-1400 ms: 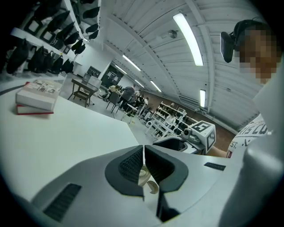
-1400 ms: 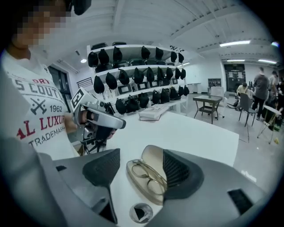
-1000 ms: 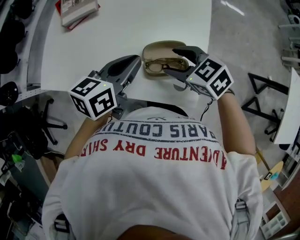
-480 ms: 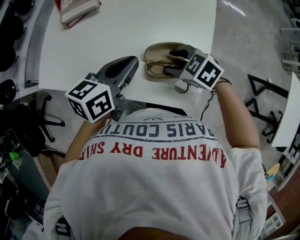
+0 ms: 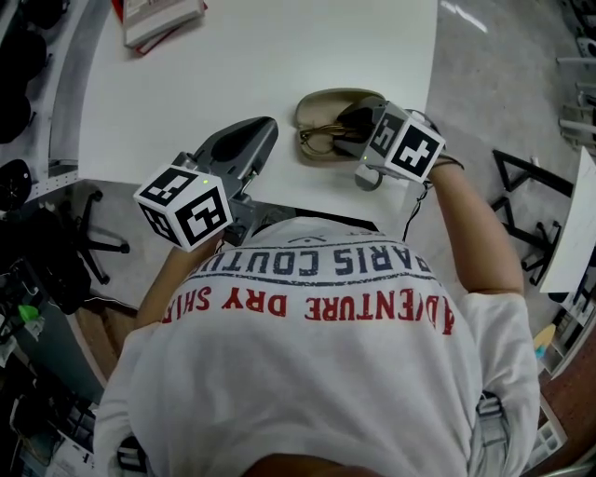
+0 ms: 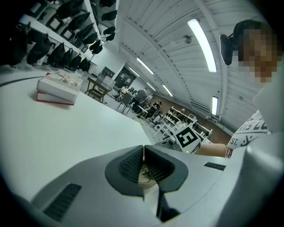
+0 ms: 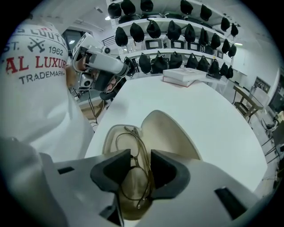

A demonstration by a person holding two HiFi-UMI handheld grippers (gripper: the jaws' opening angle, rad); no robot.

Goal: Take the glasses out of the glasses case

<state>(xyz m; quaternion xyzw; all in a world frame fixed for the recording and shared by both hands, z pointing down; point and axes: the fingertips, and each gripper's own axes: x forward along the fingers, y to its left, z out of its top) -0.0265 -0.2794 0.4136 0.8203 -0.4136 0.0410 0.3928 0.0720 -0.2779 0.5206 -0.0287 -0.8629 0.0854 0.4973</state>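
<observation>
An open beige glasses case (image 5: 328,102) lies near the white table's (image 5: 233,65) front edge. Thin gold-framed glasses (image 5: 319,142) rest inside it. My right gripper (image 5: 357,126) points steeply down into the case. In the right gripper view its jaws are closing, with the glasses (image 7: 129,142) lying between the pads (image 7: 162,170) above the case (image 7: 171,128); no firm pinch shows. My left gripper (image 5: 264,128) hovers just left of the case, shut, with nothing in it. In the left gripper view, the left gripper (image 6: 143,153) points toward the case.
A red-and-white book (image 5: 158,19) lies at the table's far left corner, also visible as the book (image 6: 57,86) in the left gripper view. The person's white shirt (image 5: 317,354) fills the lower head view. Shelves with black helmets (image 7: 168,31) stand beyond the table.
My right gripper has dropped into the case, tipped further down, and narrowed its jaws around the glasses. The left gripper has stayed about where it was.
</observation>
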